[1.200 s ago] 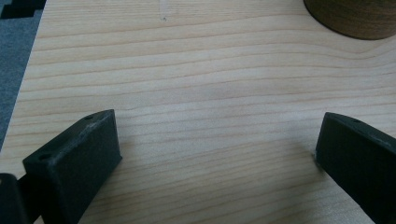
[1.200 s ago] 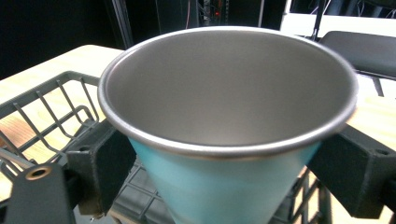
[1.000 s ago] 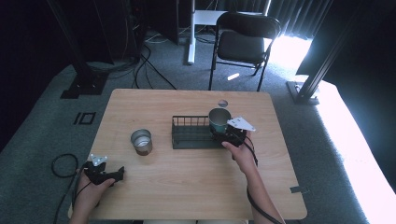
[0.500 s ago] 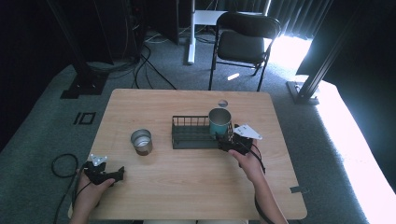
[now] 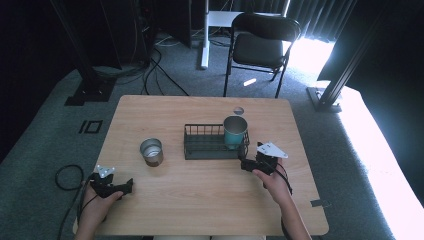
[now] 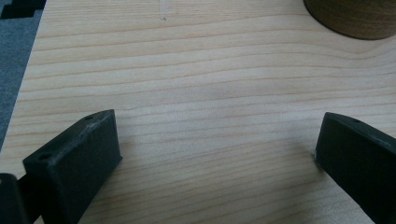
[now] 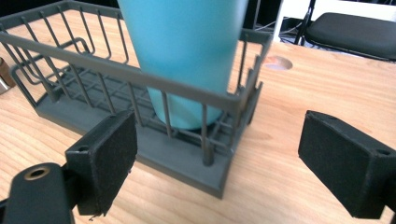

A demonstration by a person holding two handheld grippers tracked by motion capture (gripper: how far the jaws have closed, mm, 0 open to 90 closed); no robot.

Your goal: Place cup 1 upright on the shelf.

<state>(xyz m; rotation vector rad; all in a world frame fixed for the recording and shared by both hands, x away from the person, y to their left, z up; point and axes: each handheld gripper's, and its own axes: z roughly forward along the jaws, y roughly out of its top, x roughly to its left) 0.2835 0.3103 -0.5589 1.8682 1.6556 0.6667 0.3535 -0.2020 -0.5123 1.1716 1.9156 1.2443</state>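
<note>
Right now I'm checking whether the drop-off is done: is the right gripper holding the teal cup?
No: the right gripper stands open on the near side of the rack, with the teal cup upright inside it.

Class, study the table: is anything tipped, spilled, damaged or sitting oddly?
Nothing stands out. The teal cup stands upright in the right end of the wire basket, the metal cup stands upright on the table, and nothing looks spilled. Both grippers, right gripper and left gripper, are open and hold nothing.
</note>
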